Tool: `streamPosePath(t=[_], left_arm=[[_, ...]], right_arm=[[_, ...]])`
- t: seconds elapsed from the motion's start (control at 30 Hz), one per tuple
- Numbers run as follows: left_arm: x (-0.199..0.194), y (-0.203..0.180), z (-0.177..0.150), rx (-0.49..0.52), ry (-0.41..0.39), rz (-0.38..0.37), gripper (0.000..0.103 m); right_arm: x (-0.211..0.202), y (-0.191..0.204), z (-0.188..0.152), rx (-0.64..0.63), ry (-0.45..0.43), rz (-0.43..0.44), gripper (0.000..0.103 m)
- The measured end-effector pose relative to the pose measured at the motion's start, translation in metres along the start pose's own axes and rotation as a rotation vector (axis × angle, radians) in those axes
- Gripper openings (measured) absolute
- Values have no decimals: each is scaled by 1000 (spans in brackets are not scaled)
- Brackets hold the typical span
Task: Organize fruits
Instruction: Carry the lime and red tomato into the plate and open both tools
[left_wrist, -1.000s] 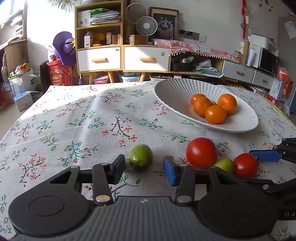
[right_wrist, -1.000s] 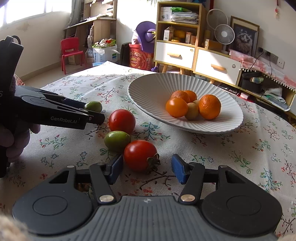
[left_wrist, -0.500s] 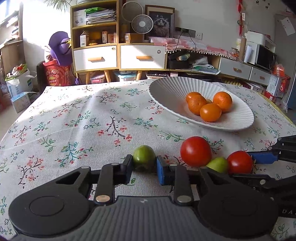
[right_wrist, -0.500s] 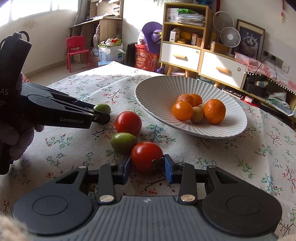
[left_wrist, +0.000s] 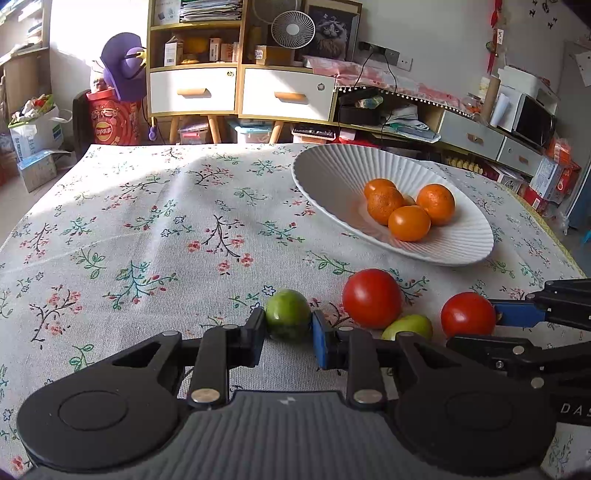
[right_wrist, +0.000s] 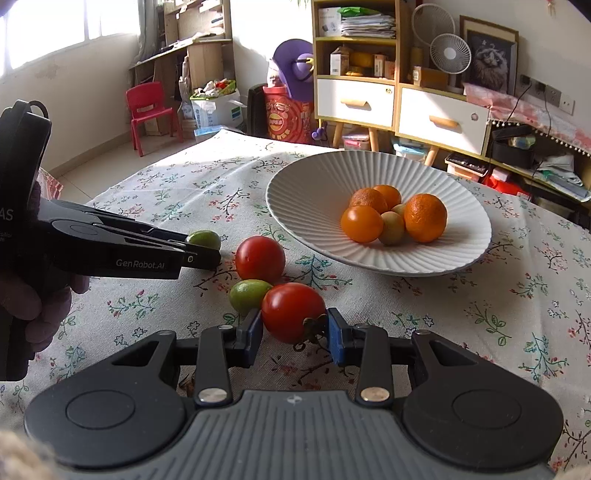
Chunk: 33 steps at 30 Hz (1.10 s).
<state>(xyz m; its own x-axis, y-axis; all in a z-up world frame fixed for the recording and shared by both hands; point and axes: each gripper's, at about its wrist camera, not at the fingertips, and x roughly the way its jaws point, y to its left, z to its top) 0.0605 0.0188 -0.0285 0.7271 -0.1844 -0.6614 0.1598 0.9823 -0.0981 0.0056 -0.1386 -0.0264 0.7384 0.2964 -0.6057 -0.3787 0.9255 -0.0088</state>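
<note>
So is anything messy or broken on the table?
Nothing is broken or spilled. Four fruits sit outside the white bowl: the left gripper pinches a green fruit, the right gripper pinches a red tomato, and another tomato and green fruit lie loose on the tablecloth.

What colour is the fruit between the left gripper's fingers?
Green fruit, clamped by the left gripper; clearest in the left wrist view.
</note>
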Motion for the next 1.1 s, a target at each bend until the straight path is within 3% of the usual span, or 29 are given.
streamPosePath(t=[0.27,0.5,0.77,1.1], left_arm=[[-13,-5,12,-27,-27,-28,33],[-13,-23,28,-19,-55,-47,33],[1,-38,45,18,-63,-47,33],[33,-52,59,52,-19,-32,33]], right_arm=[[-14,-8,15,47,-55,13,34],[-13,-26,27,76,-99,-41,33],[-2,-51,32,104,-85,-96,33],[11,-63,29,110,-45,-111,34]])
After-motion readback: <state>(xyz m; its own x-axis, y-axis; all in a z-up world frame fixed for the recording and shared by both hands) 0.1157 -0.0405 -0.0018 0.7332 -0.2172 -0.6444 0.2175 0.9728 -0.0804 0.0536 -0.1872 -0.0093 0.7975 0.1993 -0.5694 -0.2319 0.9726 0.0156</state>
